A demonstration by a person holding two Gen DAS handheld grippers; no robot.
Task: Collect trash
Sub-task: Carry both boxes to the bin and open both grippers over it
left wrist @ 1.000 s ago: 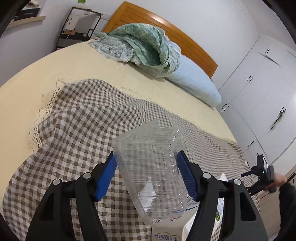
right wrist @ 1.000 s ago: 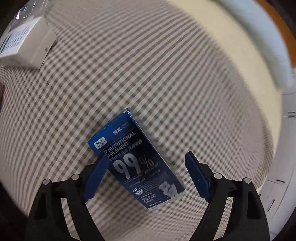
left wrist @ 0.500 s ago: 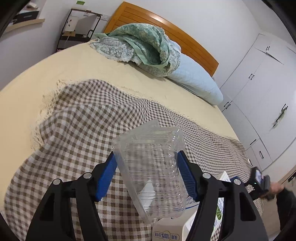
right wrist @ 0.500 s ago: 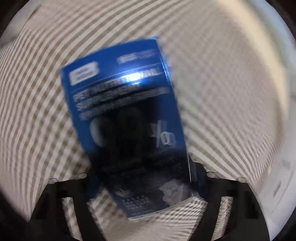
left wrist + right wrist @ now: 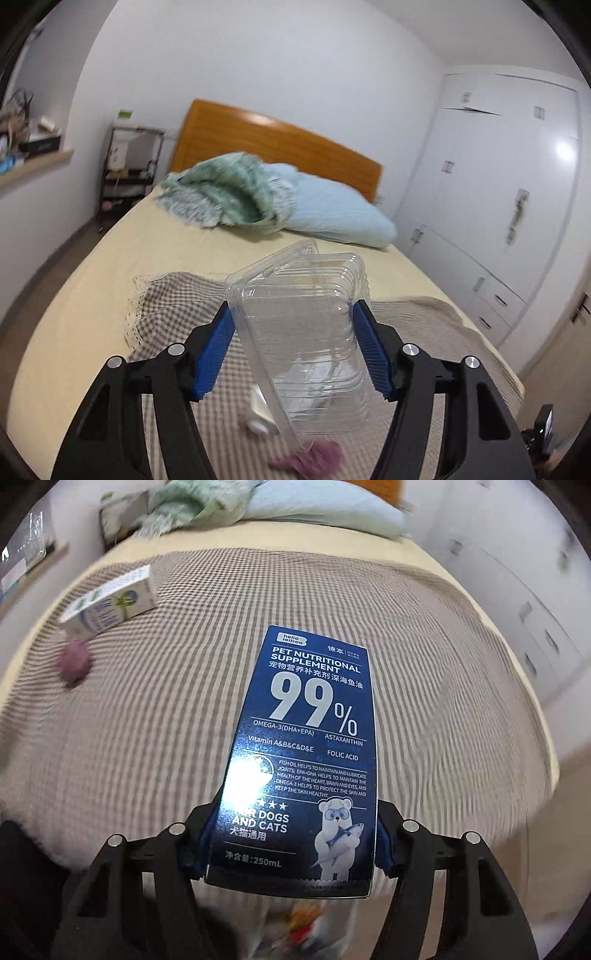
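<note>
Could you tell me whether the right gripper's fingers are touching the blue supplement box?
Touching. In the right wrist view, the right gripper has its blue fingers against both side edges of the blue supplement box, still closing and holding it above the checked cloth.

We see a clear plastic clamshell container [image 5: 303, 343] tilted above the bed, a dark blue pet-supplement box [image 5: 303, 753] lifted face-up, and a white carton [image 5: 110, 602] beside a purple wad [image 5: 74, 661] lying on checked cloth.
</note>
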